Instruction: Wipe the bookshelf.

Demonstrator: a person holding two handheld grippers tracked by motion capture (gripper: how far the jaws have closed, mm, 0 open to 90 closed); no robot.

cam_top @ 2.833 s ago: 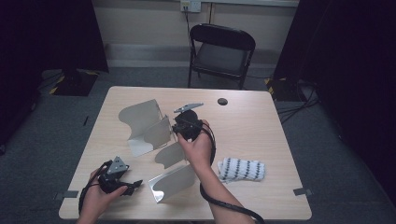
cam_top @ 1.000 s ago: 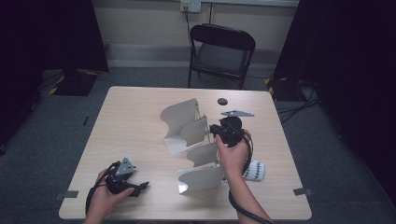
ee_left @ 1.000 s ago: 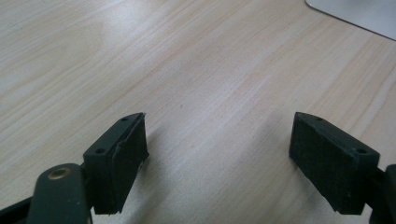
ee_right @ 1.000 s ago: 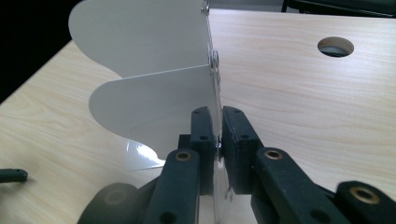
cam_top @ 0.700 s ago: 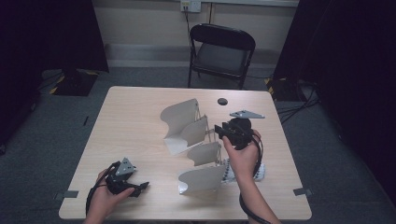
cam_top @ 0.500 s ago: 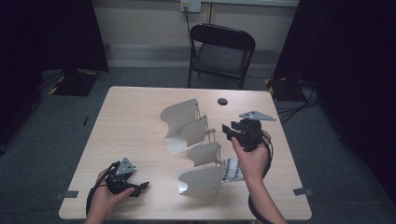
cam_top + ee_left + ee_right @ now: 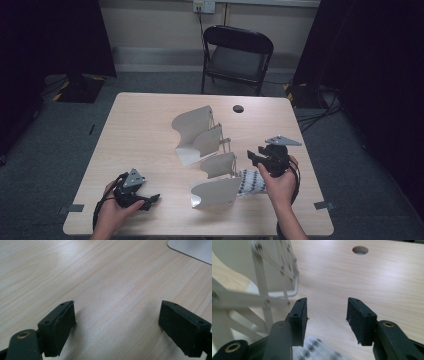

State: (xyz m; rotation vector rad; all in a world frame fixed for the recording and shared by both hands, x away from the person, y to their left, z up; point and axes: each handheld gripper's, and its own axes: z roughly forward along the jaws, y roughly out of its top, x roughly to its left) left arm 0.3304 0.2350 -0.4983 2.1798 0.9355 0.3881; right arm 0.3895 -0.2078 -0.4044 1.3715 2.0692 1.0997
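A white folding rack (image 7: pixel 207 150) with several curved panels on a scissor linkage stands mid-table. My right gripper (image 7: pixel 254 159) hovers just right of its near end, above a rolled white towel with dark dots (image 7: pixel 251 181). Its jaws have just been opening and hold nothing. In the right gripper view the gripper (image 7: pixel 327 315) is open over bare wood, the rack's linkage (image 7: pixel 259 300) at left and the towel (image 7: pixel 319 350) below. My left gripper (image 7: pixel 152 200) rests at the front left, its jaws having just been opening; it (image 7: pixel 117 322) gapes wide with only table between.
The wooden table (image 7: pixel 145 125) has a round black grommet hole (image 7: pixel 238 108) near its far edge, also in the right gripper view (image 7: pixel 360 250). A black folding chair (image 7: pixel 239 55) stands beyond the table. A white panel corner (image 7: pixel 192 247) shows far off in the left gripper view.
The right gripper dragged the rack rightwards, then let go of it, opened, and drew back right and toward the near edge. The left hand stayed put.
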